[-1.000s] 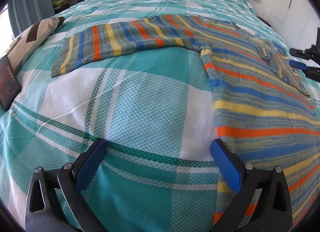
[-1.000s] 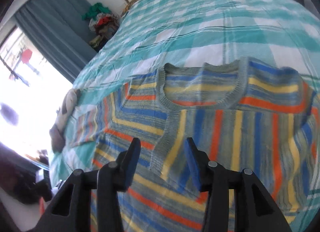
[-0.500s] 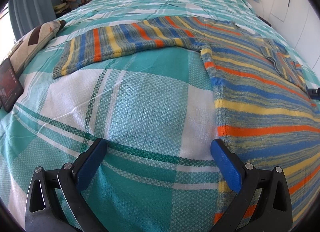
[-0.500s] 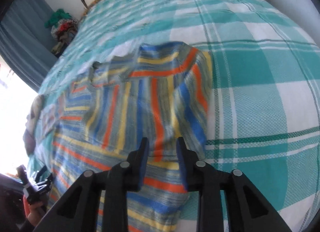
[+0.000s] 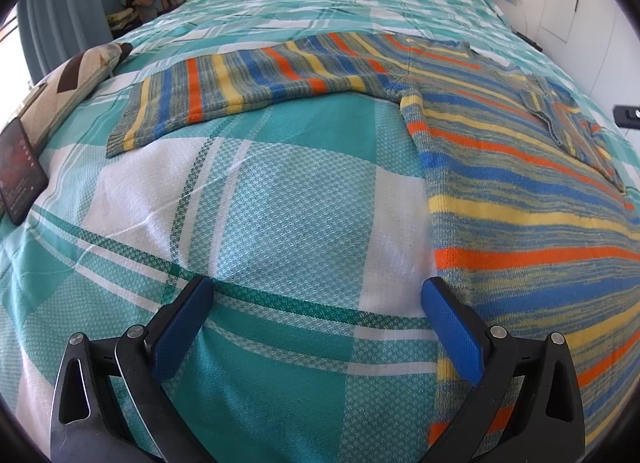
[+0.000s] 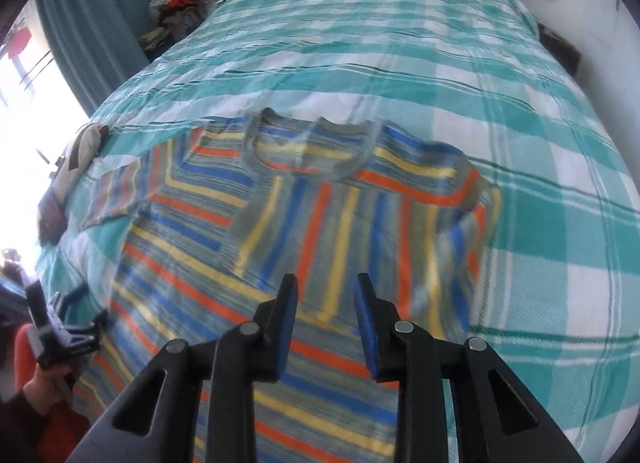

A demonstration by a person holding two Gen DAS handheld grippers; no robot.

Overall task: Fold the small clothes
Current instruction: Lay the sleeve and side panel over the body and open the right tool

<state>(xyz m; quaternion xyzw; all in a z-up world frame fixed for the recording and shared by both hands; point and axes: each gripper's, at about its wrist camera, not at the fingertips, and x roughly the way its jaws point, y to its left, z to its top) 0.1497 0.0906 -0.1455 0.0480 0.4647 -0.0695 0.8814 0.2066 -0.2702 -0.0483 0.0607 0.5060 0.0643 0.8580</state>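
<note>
Our jaws stand apart and empty on the left gripper (image 5: 316,337) and right gripper (image 6: 325,323); the right ones have just been opening. The striped sweater (image 6: 280,263) lies on the bed (image 6: 520,103): one sleeve folded in, the other sleeve (image 5: 248,91) still spread out.

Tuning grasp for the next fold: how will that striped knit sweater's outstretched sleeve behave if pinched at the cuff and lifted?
Likely floppy: the sleeve lies limp and flat on the plaid bedspread, so it should drape from a pinch. Probably grippy, not slippery, given the ribbed knit cuff. The striped sweater may drag or bunch, since the other sleeve already lies folded over it.
</note>
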